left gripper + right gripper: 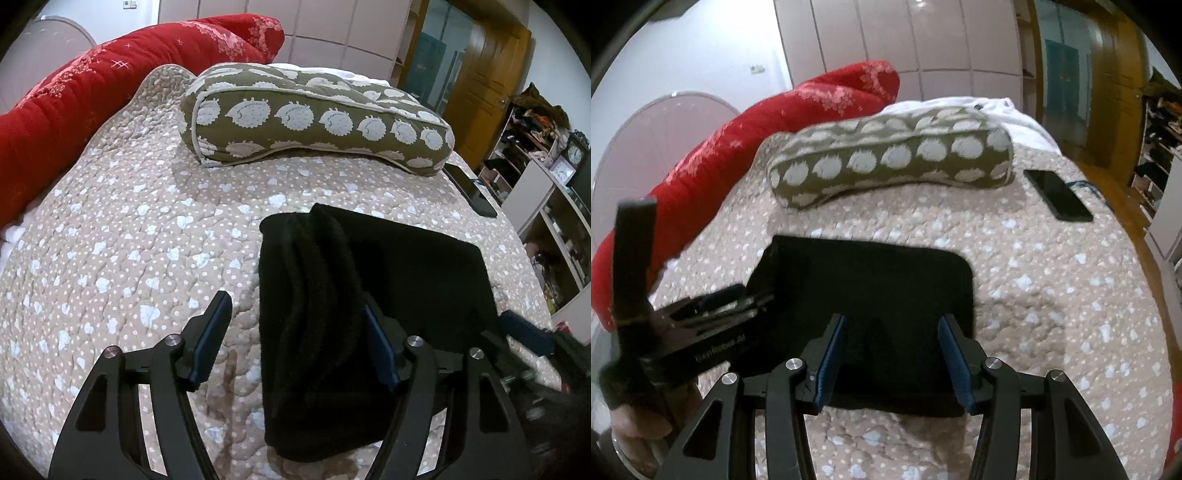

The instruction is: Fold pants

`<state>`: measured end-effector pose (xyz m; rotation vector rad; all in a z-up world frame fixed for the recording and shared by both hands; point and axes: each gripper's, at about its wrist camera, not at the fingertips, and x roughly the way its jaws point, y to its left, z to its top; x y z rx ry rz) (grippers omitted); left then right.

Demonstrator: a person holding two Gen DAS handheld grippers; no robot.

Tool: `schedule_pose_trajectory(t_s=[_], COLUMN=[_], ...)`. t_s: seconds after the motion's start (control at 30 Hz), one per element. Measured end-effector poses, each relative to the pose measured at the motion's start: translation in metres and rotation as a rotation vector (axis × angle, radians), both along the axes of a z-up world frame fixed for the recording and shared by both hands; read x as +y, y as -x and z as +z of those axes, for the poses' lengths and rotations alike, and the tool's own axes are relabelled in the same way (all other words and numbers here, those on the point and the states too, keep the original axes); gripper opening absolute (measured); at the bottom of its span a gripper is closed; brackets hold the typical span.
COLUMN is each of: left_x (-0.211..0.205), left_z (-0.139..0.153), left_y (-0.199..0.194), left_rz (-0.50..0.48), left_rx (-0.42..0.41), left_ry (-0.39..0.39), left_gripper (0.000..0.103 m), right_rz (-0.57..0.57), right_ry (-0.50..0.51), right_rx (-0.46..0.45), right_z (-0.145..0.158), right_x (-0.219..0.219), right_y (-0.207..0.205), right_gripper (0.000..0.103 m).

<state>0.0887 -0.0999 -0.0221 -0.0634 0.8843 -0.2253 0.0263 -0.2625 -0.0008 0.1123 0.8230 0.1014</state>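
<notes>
The black pants [351,295] lie folded into a compact rectangle on the beige quilted bed [129,240]. In the right wrist view the pants [871,288] show as a flat dark square. My left gripper [295,332] is open, its jaws spread over the pants' left folded edge, holding nothing. My right gripper [892,354] is open just above the pants' near edge, empty. The left gripper also shows in the right wrist view [713,306] at the pants' left side. The right gripper shows partly in the left wrist view [528,332] at the right edge.
An olive pillow with white hedgehog print [317,118] lies behind the pants. A red quilt [92,85] runs along the far left. A black phone [1058,195] lies at the bed's right edge. Shelves [535,166] stand beyond.
</notes>
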Motion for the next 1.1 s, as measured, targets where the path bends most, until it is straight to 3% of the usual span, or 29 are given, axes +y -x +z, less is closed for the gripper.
schedule_pose_trajectory(t_s=[0.17,0.3,0.6,0.8,1.1], left_x=[0.000,0.000,-0.003,-0.003,-0.005], left_z=[0.002,0.003,0.006,0.010,0.019], left_y=[0.002,0.006,0.011,0.016,0.033], left_rz=[0.008,0.018,0.015,0.021,0.023], left_rx=[-0.006,-0.008,-0.024,-0.035,-0.076], left_ry=[-0.006,-0.011,-0.044,-0.052,-0.096], left_gripper=[0.070,0.070,0.070,0.070,0.070], right_rz=[-0.001,-0.008,-0.063,-0.068,-0.076], right_ry=[0.080,0.012,0.049,-0.013,-0.008], right_rx=[0.010,-0.014,0.027,0.005,-0.012], right_z=[-0.012,0.000,-0.019,-0.005,0.002], right_x=[0.010,0.002,-0.002,-0.012,-0.012], right_y=[-0.001,0.001,-0.018,-0.007,0.002], right_gripper=[0.051,0.051,0.052,0.052,0.052])
